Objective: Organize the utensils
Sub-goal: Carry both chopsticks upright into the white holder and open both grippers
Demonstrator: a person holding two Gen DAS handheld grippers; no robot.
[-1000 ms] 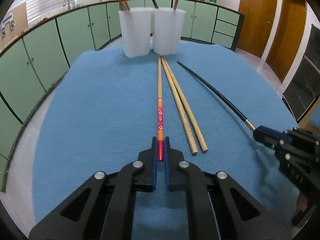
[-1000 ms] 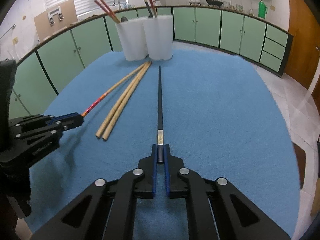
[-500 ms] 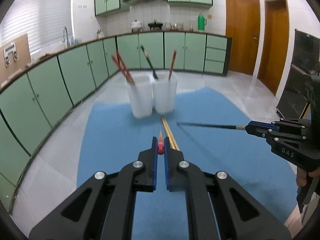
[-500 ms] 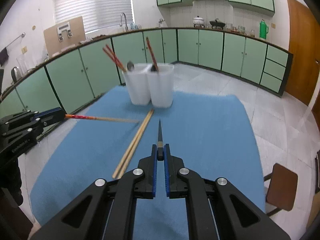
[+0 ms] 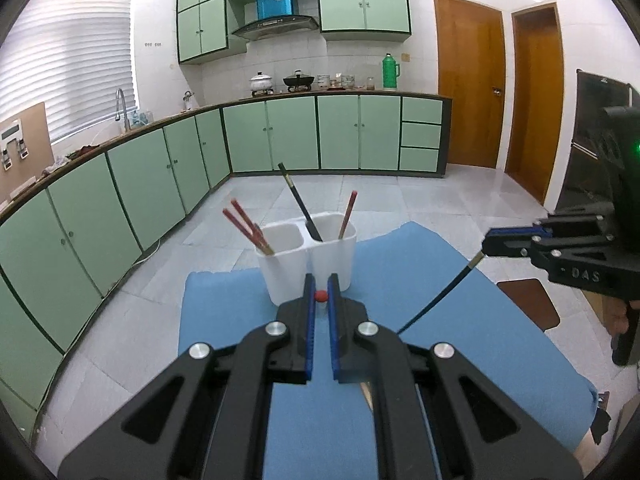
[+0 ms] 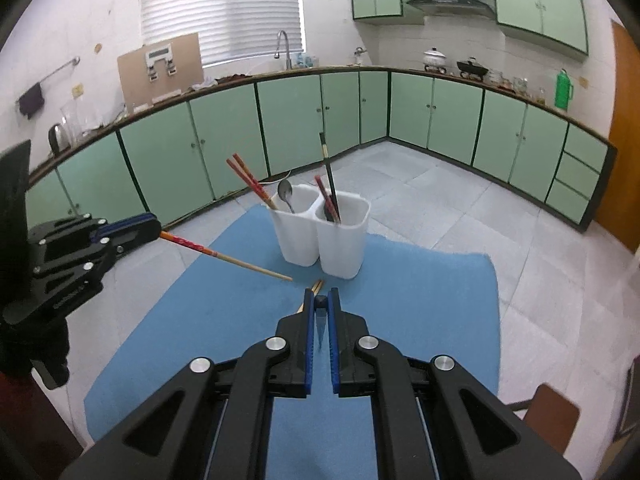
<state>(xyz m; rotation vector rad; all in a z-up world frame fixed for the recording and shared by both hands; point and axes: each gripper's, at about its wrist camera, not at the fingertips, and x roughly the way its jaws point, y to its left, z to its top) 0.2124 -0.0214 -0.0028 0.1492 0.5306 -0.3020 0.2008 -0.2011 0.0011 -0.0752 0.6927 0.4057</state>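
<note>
Grippers first, nearest me. My left gripper [image 5: 321,295] is clamped narrow on the red-patterned chopstick [image 6: 224,256]; in the left wrist view I see only its red butt end-on between the blue pads [image 5: 309,320]. From the right wrist view that stick runs out of the left gripper [image 6: 154,229] w/ its pale tip slanting down toward the cloth, tip in the air just short of the holder, not touching anything I can make out.

My right gripper [image 6: 320,301] is likewise pinched narrow on the black chopstick [image 5: 436,300]; in its own view just the dark butt shows between the pads [image 6: 331,320]. The left wrist view shows the right gripper [image 5: 486,245] gripping the stick's metal-banded end, shaft hanging down-left toward the blue cloth [image 6: 420,300].

Below, on the cloth, approx between both grippers, the plain wooden pair [image 6: 316,286] lies flat; only the tips peek out past my right gripper, pointing at the holder.

Further out, the white two-cup holder [image 6: 324,240] stands upright at the cloth's far edge. Its left cup holds two reddish chopsticks [image 6: 250,180] & a spoon [image 6: 285,194]; its right cup has a black chopstick [image 6: 329,172] plus a red one [image 6: 323,194].

Beyond: green cabinets [image 6: 224,140], tiled floor.
</note>
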